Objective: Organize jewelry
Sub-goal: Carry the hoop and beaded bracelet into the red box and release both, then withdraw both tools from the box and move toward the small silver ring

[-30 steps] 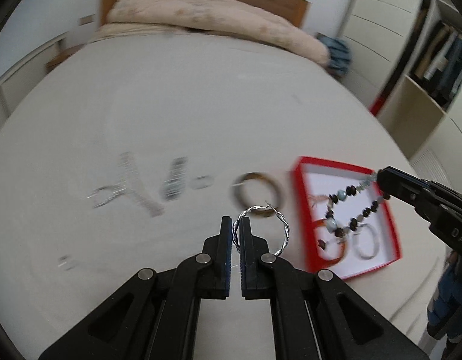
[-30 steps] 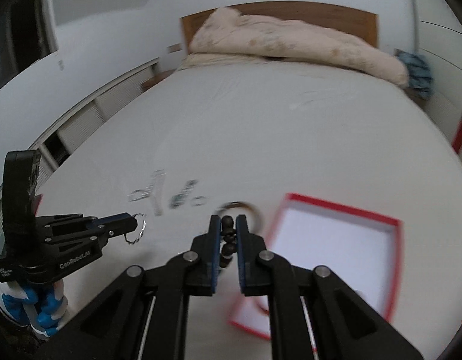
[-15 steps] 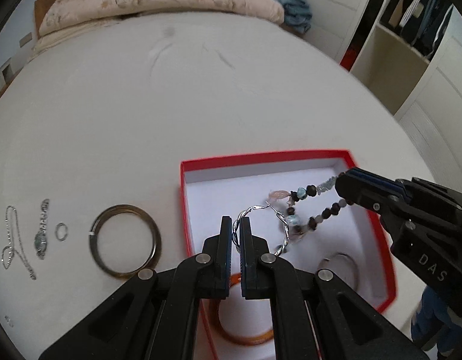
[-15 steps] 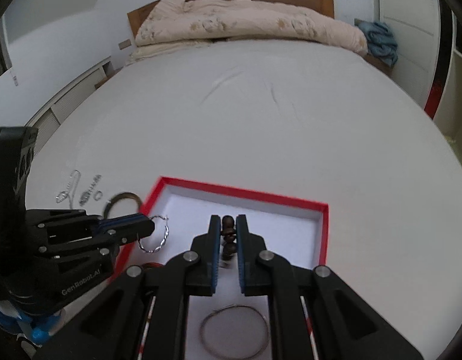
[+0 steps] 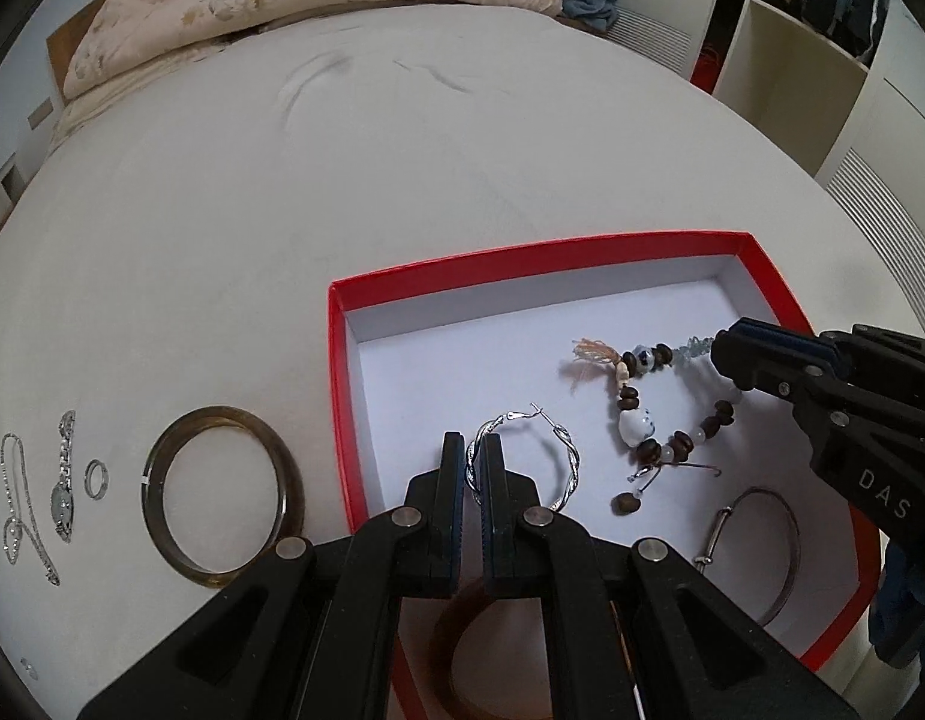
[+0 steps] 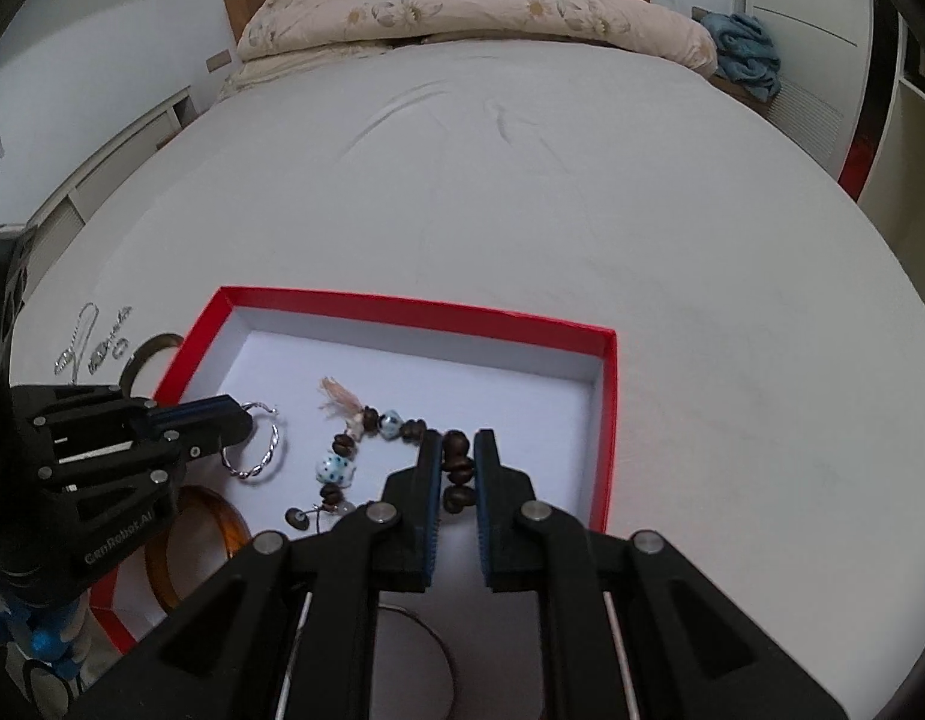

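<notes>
sitting on the white bed (image 5: 402, 192), the red box (image 5: 339, 372) holds an amber bangle (image 6: 222, 525) and a thin metal bangle (image 5: 786, 546) on its white floor. the left gripper (image 5: 474, 462) pinches a twisted silver hoop earring (image 5: 558, 468) over the box; the right gripper (image 6: 458, 462) is clamped on a beaded bracelet (image 5: 633, 426) dangling inside it. a dark bangle (image 5: 222, 498), small ring (image 5: 96, 478) and chains (image 5: 18, 510) lie outside, left of the box. a second ago both grippers hung short of the box; now both are lower and above it.
</notes>
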A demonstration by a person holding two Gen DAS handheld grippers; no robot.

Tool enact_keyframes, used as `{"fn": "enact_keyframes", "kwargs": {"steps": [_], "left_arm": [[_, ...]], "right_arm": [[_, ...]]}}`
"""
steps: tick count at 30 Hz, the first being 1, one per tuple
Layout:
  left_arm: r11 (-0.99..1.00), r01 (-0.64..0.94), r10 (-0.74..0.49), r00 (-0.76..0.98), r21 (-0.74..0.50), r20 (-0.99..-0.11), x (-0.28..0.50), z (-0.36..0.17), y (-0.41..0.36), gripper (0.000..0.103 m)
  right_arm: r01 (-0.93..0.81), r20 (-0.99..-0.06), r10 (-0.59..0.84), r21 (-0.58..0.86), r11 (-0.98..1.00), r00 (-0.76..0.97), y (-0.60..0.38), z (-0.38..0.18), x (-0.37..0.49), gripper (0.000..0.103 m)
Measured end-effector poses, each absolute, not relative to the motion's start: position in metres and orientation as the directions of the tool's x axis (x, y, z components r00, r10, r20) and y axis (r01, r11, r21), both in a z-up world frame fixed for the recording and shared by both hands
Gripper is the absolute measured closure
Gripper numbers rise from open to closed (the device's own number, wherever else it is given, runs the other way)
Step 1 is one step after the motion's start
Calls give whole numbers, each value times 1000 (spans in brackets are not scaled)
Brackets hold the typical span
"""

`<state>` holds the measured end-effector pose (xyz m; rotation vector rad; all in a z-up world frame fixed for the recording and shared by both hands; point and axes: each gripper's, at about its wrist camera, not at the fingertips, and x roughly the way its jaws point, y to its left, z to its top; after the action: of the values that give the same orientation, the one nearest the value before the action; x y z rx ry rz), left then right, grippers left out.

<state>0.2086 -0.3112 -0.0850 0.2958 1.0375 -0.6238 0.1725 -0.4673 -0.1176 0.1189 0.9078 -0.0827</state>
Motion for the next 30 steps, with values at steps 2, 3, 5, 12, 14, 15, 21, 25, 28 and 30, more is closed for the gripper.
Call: {"fn": "enact_keyframes", "kwargs": {"steps": [2, 3, 5, 12, 14, 15, 21, 25, 28, 30], "left_arm": [[790, 609, -345, 359, -62, -867, 208, -84, -310, 98], [790, 609, -350, 357, -68, -866, 208, -83, -310, 98], [792, 606, -357, 357, -76, -863, 209, -83, -310, 98], [797, 598, -362, 366, -81, -857, 206, -78, -301, 92], [803, 591, -360, 376, -78, -854, 205, -75, -297, 90], [804, 589, -361, 376, -80, -853, 204, -73, -295, 90], [807, 585, -368, 390, -82, -844, 199, -61, -287, 86], [807, 585, -374, 402, -80, -836, 193, -50, -280, 84], [809, 582, -376, 414, -76, -829, 189, -43, -283, 78], [809, 583, -379, 425, -72, -822, 185, -37, -280, 76]], "right_arm": [[118, -793, -36, 45, 992, 608, -467, -118, 172, 92], [116, -794, -40, 38, 993, 607, -466, -117, 172, 92], [116, -792, -44, 33, 993, 608, -466, -115, 171, 86], [120, -768, -48, 37, 992, 638, -464, -103, 162, 67], [124, -762, -52, 37, 992, 646, -463, -99, 159, 67], [127, -760, -53, 39, 991, 648, -463, -97, 158, 67], [145, -750, -61, 48, 988, 659, -463, -87, 148, 67], [153, -747, -66, 49, 987, 661, -460, -81, 140, 67], [159, -745, -69, 50, 986, 664, -458, -75, 135, 67], [163, -743, -72, 50, 985, 666, -456, -71, 130, 67]]}}
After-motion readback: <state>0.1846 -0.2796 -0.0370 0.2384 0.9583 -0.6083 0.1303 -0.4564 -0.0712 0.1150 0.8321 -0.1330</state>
